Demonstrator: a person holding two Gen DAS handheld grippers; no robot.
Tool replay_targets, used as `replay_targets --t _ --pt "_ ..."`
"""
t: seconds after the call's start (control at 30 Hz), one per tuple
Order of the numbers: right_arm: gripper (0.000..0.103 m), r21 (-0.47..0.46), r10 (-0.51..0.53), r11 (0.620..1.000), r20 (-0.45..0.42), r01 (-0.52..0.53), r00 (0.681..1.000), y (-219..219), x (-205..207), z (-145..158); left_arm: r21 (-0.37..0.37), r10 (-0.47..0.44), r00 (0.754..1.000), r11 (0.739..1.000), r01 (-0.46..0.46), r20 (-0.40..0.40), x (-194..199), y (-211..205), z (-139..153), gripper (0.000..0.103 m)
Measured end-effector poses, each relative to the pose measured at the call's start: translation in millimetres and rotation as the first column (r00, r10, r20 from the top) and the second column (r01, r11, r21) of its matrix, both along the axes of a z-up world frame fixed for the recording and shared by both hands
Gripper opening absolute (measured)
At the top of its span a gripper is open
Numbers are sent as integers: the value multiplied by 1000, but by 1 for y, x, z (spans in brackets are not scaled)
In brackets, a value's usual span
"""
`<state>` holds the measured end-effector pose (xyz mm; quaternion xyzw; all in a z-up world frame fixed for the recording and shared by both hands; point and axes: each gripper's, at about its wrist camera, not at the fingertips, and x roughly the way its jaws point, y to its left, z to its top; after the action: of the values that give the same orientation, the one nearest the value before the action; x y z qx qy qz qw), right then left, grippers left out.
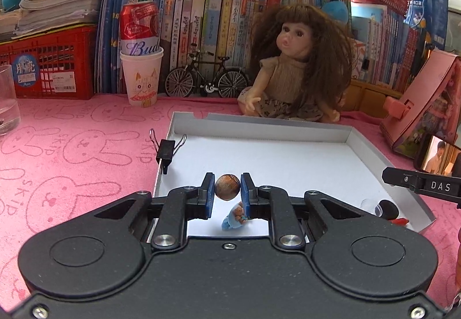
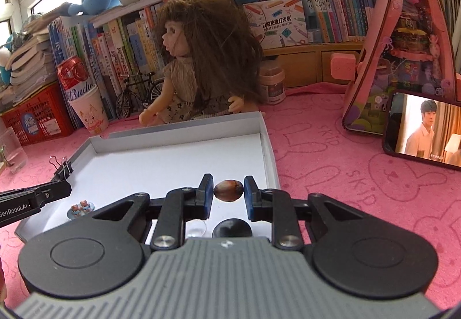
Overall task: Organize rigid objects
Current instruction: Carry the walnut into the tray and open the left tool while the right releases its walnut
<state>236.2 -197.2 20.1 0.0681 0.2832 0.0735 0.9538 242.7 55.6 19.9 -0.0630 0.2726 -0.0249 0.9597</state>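
Note:
My left gripper (image 1: 227, 188) is shut on a round brown nut (image 1: 227, 187), held above the white tray (image 1: 259, 124). Just below it a small blue bear figurine (image 1: 234, 216) lies on the tray floor. My right gripper (image 2: 229, 190) is shut on an oval brown nut (image 2: 229, 190), also over the white tray (image 2: 178, 124), near its right wall. The bear figurine (image 2: 80, 207) shows at the tray's near left in the right wrist view, beside the tip of the left gripper (image 2: 54, 192). A black disc (image 2: 232, 228) and a clear bead (image 2: 197, 229) lie under the right gripper.
A black binder clip (image 1: 165, 149) grips the tray's left wall. A doll (image 1: 294, 71) sits behind the tray. A can in a paper cup (image 1: 141, 60), a toy bicycle (image 1: 206, 77), a glass (image 1: 7, 100), a phone (image 2: 423, 130), a pink house box (image 2: 403, 39) and bookshelves ring the pink cloth.

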Motion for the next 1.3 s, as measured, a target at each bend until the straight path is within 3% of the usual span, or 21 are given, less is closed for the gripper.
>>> replay_targets --t 0.5,0.67,0.77,0.9,1.3 --pt "27 12 -12 1000 -57 13 998 -2 9 -12 12 -3 999 1000 4 -48 6 -4 -9 18" --pt "33 26 -8 1000 -48 9 999 -3 6 -10 5 -7 999 1000 7 -44 3 -4 -7 23" --pt "49 31 -8 999 -40 9 999 -4 4 -8 1 -8 999 1000 8 -40 1 -4 -4 32" --pt "51 41 -7 999 -26 8 1000 -6 0 -3 -1 -13 1000 1000 13 -26 -5 -3 1 42" --pt "77 30 36 999 33 -37 999 -3 -24 12 -24 -67 997 997 68 36 -37 -6 22 63"
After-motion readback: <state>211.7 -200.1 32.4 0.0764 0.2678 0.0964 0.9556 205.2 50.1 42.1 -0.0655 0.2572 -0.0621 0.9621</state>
